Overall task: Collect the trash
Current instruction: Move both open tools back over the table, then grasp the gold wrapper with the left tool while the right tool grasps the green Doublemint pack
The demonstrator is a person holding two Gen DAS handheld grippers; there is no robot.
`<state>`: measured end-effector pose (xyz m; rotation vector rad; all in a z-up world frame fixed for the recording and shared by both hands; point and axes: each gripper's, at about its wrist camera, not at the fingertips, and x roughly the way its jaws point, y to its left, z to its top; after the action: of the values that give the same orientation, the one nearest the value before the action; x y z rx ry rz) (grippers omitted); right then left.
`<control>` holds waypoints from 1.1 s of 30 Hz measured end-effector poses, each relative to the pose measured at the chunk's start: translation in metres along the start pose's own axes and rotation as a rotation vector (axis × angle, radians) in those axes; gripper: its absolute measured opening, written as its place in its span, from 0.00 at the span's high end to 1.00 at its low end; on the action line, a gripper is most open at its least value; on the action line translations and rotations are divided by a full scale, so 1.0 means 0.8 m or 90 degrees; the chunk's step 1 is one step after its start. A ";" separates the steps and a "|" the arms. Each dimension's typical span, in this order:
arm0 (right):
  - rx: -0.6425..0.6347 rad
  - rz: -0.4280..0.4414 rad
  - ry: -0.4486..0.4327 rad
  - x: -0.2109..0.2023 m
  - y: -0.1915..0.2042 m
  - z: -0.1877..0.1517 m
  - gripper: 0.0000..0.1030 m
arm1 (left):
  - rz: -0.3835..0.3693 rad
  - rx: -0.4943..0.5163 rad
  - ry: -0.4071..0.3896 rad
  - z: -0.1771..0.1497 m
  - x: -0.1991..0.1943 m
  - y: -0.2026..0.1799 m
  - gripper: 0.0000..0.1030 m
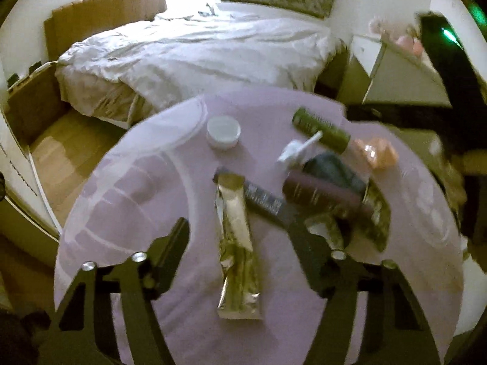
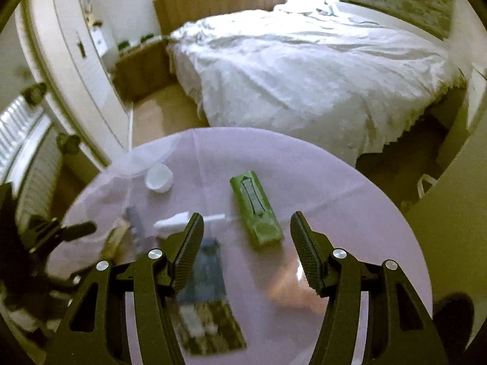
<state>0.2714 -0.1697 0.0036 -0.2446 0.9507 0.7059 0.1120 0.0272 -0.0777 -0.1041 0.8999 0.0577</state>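
Right tool (image 2: 246, 243): black frame, ribbed pads (image 2: 307, 252), silver screws.

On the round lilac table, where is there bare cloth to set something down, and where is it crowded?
Bare cloth: the table's whole side left of the white jar and the gold foil wrapper in the left wrist view, and the strip beyond the green packet toward the bed. Crowded: the overlapping wrappers and white pump beside the green packet.

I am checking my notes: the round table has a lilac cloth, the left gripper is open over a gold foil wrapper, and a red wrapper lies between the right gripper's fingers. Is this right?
Not quite. In the right wrist view the wrapper ahead of the open right gripper is green, not red. The lilac cloth, the open left gripper and the gold foil wrapper are as you wrote.
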 end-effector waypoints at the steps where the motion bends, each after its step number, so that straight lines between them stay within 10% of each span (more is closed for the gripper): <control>1: -0.005 -0.010 0.009 0.010 0.001 -0.001 0.48 | 0.000 0.002 0.010 -0.002 0.005 0.001 0.45; 14: -0.020 -0.042 0.057 0.072 0.000 0.000 0.65 | -0.029 -0.080 0.005 -0.004 0.010 0.040 0.87; 23: 0.047 0.041 -0.045 -0.052 -0.016 -0.032 0.66 | -0.111 -0.078 -0.061 0.006 -0.048 0.022 0.87; 33: 0.134 0.052 -0.103 -0.189 -0.083 -0.102 0.66 | -0.249 0.027 -0.104 0.053 -0.090 -0.118 0.87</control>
<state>0.2030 -0.3265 0.0723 0.0366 0.8759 0.6844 0.1091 -0.0625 0.0110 -0.2311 0.7046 -0.3119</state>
